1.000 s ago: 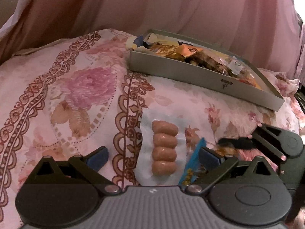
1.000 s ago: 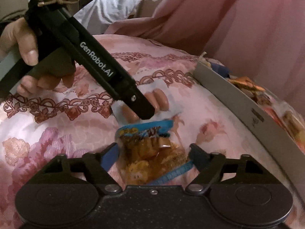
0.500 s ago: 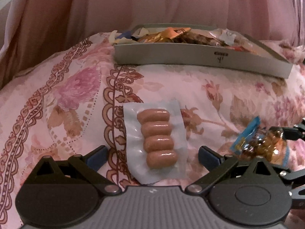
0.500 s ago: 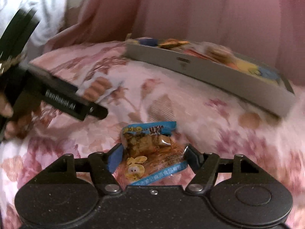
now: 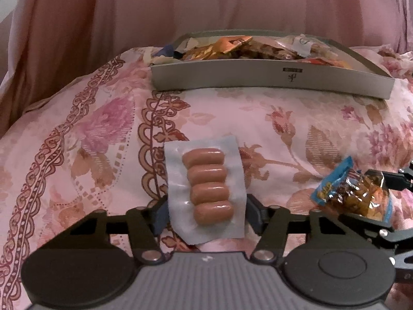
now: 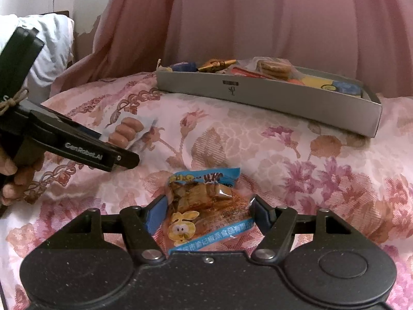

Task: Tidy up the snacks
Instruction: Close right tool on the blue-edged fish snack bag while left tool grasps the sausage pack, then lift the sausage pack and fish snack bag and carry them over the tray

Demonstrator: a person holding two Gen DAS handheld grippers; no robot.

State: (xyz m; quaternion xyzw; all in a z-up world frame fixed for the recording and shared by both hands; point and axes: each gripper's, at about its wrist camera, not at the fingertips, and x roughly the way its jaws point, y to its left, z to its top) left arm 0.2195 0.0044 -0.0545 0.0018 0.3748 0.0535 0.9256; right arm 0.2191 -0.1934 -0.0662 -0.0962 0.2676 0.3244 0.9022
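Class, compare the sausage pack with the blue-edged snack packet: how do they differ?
The sausage pack is clear and unprinted, showing four sausages in a row; the blue-edged snack packet is printed, with a cartoon rabbit and brown pieces inside. The left gripper brackets the pack, the right gripper the packet. Both lie on the floral bedspread.

floral bedspread [image 5: 296, 118] carries grey snack tray [image 5: 258, 77], sausage pack [image 5: 206, 188], blue snack packet [image 6: 206, 206] near front
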